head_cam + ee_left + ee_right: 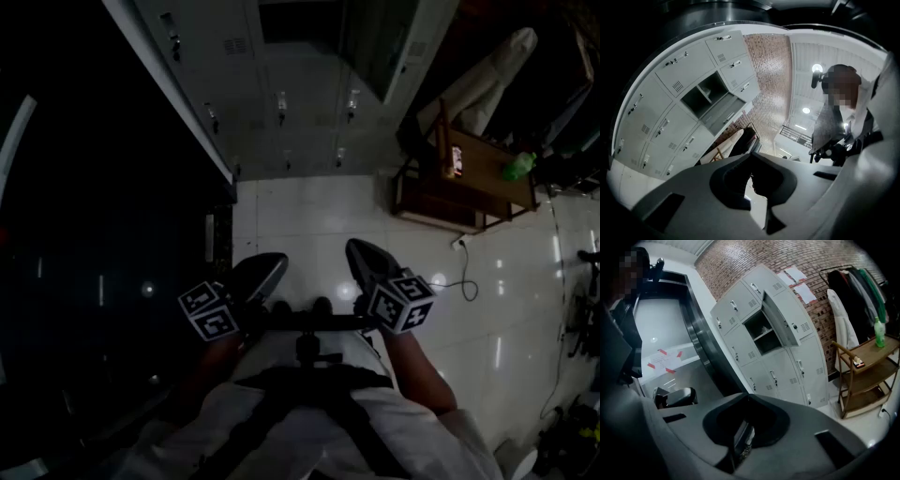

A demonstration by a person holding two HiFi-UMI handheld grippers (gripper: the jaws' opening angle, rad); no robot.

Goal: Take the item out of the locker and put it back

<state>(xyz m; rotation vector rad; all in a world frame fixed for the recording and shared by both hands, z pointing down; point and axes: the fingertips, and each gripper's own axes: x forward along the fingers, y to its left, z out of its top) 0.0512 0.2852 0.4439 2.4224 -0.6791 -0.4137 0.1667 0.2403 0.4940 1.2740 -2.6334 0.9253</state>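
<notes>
Lockers: bank of pale grey metal lockers (740, 345) stands against a red brick wall (740, 258), straight ahead of the person across a glossy white tiled floor (309, 216).
Open compartment: one upper locker compartment (761, 335) stands open, and its grey metal door (782, 317) is swung out to the right. A shelf divides the inside.
Item: neither gripper has it. The open compartment is too small and dim in every view to tell what lies in it.
Left gripper: grey two-jaw left gripper (274, 264) is close in front of the body, well apart from the lockers and pointing toward them. Its own view shows the jaws brought together at the tips with nothing between them.
Right gripper: matching grey right gripper (358, 248) is near the left one, not touching it. Its jaws are closed together and hold nothing.
Marker cubes: a white cube with black square markers sits on each gripper, left cube (208, 311) and right cube (401, 302).
Shelf stand: brown wooden three-tier shelf stand (862, 376) is on the floor to the right of the lockers. A green plastic bottle (879, 332) stands upright on its top tier, and a small red and white box (858, 363) lies on the same tier, apart from the bottle.
Clothes: long white coat (839, 319) and dark garments (855, 291) hang on a rack behind the stand.
Floor cable: thin dark cable (459, 281) trails across the tiles near the stand.
</notes>
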